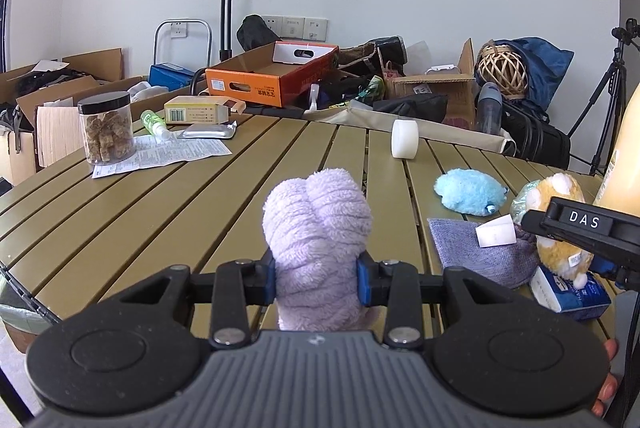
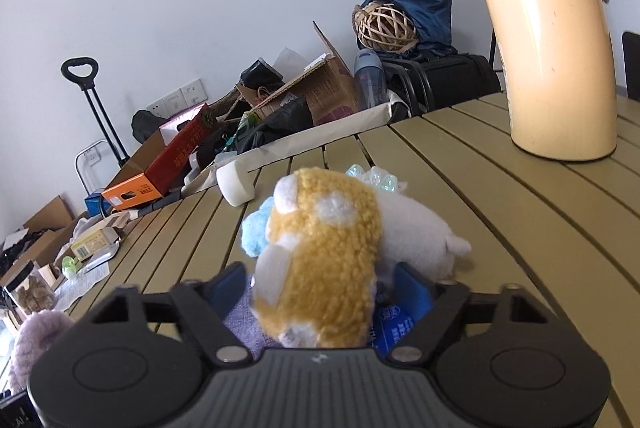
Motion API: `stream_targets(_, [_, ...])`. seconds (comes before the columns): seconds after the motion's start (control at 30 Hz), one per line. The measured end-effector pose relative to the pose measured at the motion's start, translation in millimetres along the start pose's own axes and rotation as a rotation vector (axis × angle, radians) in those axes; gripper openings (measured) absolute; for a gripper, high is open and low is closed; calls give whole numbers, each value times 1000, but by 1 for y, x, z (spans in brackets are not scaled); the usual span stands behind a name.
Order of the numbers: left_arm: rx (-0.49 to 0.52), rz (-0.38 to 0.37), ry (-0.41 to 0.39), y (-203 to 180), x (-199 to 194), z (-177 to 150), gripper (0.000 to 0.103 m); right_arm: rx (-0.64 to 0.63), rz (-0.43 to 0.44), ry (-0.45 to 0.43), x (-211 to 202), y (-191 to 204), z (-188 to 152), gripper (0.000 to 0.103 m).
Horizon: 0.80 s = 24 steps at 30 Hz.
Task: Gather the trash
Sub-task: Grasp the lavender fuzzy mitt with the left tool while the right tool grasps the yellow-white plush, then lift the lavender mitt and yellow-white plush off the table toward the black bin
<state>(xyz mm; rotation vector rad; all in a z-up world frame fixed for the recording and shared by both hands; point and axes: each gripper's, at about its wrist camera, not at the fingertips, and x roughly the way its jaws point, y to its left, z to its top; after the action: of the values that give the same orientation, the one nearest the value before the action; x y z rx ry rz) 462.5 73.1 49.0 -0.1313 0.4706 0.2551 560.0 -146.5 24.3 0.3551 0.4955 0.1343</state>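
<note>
My left gripper [image 1: 318, 276] is shut on a fluffy lilac plush [image 1: 318, 228] and holds it upright above the olive slatted table [image 1: 160, 220]. My right gripper [image 2: 320, 288] has its blue pads on either side of an orange-and-white plush hamster [image 2: 324, 252]; the same gripper [image 1: 580, 228] shows at the right of the left wrist view, over the hamster [image 1: 560, 252]. Under the hamster lie a purple cloth [image 1: 480, 252] and a blue tissue pack [image 1: 568, 292]. A light blue plush [image 1: 470, 192] and a crumpled clear wrapper [image 2: 374, 178] lie beyond.
A white tape roll [image 1: 405, 139], a printed leaflet [image 1: 160, 152], a jar of brown chunks [image 1: 106, 128], a green bottle [image 1: 154, 122], a yellow carton [image 1: 198, 110] and a foil pouch [image 1: 208, 131] are on the far table. A tall cream thermos [image 2: 556, 40] stands right. Boxes and bags lie behind.
</note>
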Motion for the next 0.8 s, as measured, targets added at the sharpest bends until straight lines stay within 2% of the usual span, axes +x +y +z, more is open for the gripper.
stream_targets(0.07, [0,1,0,0,0,0,36,17,22,7,1,-3,0,56])
stream_targets(0.47, [3,8,-4,4,0,0,36,-5,28,2,-2,-1,-3,54])
stream_targets(0.8, [13,0,-15,4,-3,-1,36,-66,42,-78,-21,4,-5,52])
